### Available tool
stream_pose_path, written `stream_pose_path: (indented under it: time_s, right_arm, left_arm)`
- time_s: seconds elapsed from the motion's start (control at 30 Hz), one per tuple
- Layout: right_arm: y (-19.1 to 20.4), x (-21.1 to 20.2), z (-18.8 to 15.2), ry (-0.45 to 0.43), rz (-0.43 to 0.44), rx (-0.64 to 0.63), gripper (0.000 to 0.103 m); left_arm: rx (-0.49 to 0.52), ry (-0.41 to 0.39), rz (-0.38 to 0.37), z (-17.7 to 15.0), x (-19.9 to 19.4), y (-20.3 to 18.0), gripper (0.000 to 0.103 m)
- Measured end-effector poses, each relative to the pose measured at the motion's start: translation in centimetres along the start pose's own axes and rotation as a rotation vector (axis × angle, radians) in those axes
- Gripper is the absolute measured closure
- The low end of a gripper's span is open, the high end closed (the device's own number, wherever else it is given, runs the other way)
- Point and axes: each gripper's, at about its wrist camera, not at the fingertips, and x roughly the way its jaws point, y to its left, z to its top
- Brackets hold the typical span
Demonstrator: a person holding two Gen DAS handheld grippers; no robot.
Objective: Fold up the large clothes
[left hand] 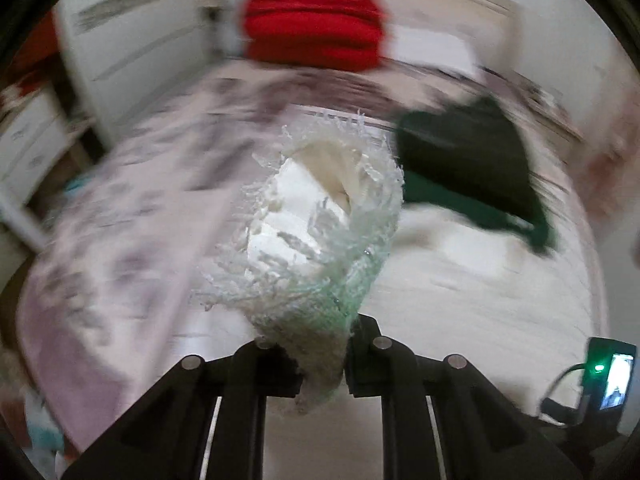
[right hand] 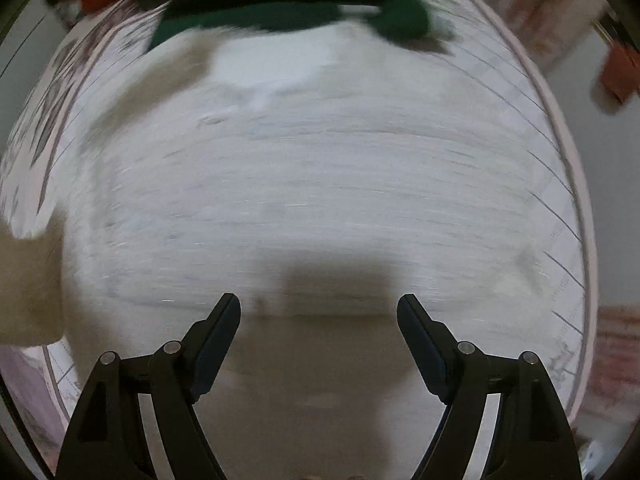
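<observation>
My left gripper (left hand: 322,364) is shut on a bunched edge of a white fuzzy garment (left hand: 320,232), which stands up from the jaws and hides the fingertips. The rest of that garment lies spread over the bed (left hand: 460,288). In the right wrist view the same white garment (right hand: 312,184) fills the picture, blurred by motion. My right gripper (right hand: 319,312) points down over it, open, with nothing between its fingers. One cream part of the cloth (right hand: 28,288) hangs at the left edge.
A dark green garment (left hand: 472,168) lies on the bed beyond the white one, also seen as dark green cloth (right hand: 288,4). A red folded pile (left hand: 316,20) sits at the far end. A patterned pink bedsheet (left hand: 120,220) covers the left. A small device with a lit screen (left hand: 612,376) sits at right.
</observation>
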Motion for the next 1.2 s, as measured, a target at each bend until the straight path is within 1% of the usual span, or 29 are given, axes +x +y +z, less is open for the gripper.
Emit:
stream_pose_path:
  time_s: [0.07, 0.13, 0.2, 0.23, 0.3, 0.33, 0.4, 0.47, 0.5, 0.53, 0.57, 0.6, 0.63, 0.67, 0.73, 0.83, 0.9, 0.97, 1.0, 1.03, 1.1, 1.13, 1.17, 1.2]
  right_arm:
    - [-4.3, -0.4, -0.2, 0.01, -0.014, 0.06, 0.021]
    - [-8.4, -0.5, 0.6, 0.017, -0.035, 0.104, 0.021]
    - [-12.2, -0.1, 0.1, 0.025, -0.055, 0.151, 0.021]
    - [-13.6, 0.1, 0.6, 0.031, -0.06, 0.165, 0.021]
    - [-16.8, 0.8, 1.7, 0.043, -0.061, 0.19, 0.021]
    - [-18.1, 1.0, 1.8, 0.046, -0.055, 0.201, 0.021]
    - [-19.8, 1.3, 1.6, 0.055, -0.03, 0.218, 0.021]
    - [-21.8, 1.5, 1.9, 0.065, 0.024, 0.244, 0.021]
    - [-22.5, 1.5, 1.7, 0.07, 0.054, 0.26, 0.021]
    - [-23.1, 1.7, 2.0, 0.074, 0.078, 0.273, 0.021]
    - [-22.7, 1.3, 2.4, 0.079, 0.103, 0.29, 0.021]
    - [-23.3, 1.2, 2.4, 0.083, 0.135, 0.31, 0.021]
    - [-24.1, 1.3, 2.5, 0.086, 0.173, 0.331, 0.021]
    - [-24.5, 1.1, 2.4, 0.088, 0.208, 0.347, 0.021]
    - [-24.2, 0.5, 3.4, 0.089, 0.274, 0.367, 0.021]
    - [-23.1, 0.0, 4.7, 0.087, 0.371, 0.378, 0.021]
    - [-22.1, 0.1, 5.6, 0.082, 0.44, 0.374, 0.021]
    - [-20.4, 0.7, 6.6, 0.086, 0.49, 0.354, 0.021]
    - [-19.3, 1.4, 7.5, 0.086, 0.523, 0.338, 0.021]
    - [-18.5, 2.0, 8.1, 0.087, 0.541, 0.325, 0.021]
    - [-16.3, 3.5, 9.7, 0.102, 0.572, 0.281, 0.021]
    - [-14.9, 4.6, 10.6, 0.131, 0.581, 0.249, 0.021]
    - [-13.8, 5.7, 11.1, 0.164, 0.574, 0.222, 0.022]
    - [-12.7, 6.8, 11.8, 0.192, 0.585, 0.198, 0.04]
  left_arm:
    - [0.076, 0.028, -0.066, -0.7, 1.2, -6.4, 0.091]
    - [0.144, 0.061, -0.114, -1.6, 3.0, -12.1, 0.091]
    - [0.186, 0.088, -0.147, -2.1, 4.3, -16.1, 0.091]
    - [0.216, 0.101, -0.157, -2.8, 5.0, -18.5, 0.091]
    - [0.248, 0.132, -0.161, -3.3, 6.3, -21.1, 0.091]
    - [0.268, 0.152, -0.149, -4.0, 7.2, -22.5, 0.09]
    - [0.29, 0.186, -0.118, -4.5, 8.3, -23.7, 0.086]
    - [0.307, 0.223, -0.116, -5.3, 8.9, -24.4, 0.078]
    - [0.307, 0.23, -0.116, -5.5, 9.1, -24.4, 0.075]
    - [0.293, 0.235, -0.132, -5.5, 8.8, -24.2, 0.068]
    - [0.281, 0.237, -0.149, -5.2, 8.5, -23.9, 0.055]
    - [0.267, 0.233, -0.165, -5.1, 7.9, -23.5, 0.046]
    - [0.246, 0.22, -0.176, -4.7, 7.0, -22.9, 0.029]
    - [0.227, 0.206, -0.18, -4.3, 6.5, -22.2, 0.022]
    - [0.176, 0.177, -0.185, -3.5, 4.7, -20.3, 0.022]
    - [0.112, 0.161, -0.145, -2.8, 3.0, -17.1, 0.022]
    - [0.073, 0.158, -0.057, -2.6, 3.0, -14.2, 0.022]
    - [0.06, 0.163, 0.048, -2.9, 4.1, -11.4, 0.022]
    - [0.06, 0.174, 0.1, -3.1, 4.8, -10.3, 0.022]
    - [0.051, 0.201, 0.164, -3.4, 6.1, -8.5, 0.022]
    - [0.023, 0.218, 0.231, -3.8, 7.8, -6.3, 0.022]
    - [0.014, 0.227, 0.261, -4.0, 8.6, -5.2, 0.022]
    - [0.011, 0.234, 0.281, -4.1, 9.2, -4.5, 0.022]
    - [0.009, 0.239, 0.3, -4.1, 9.7, -3.9, 0.022]
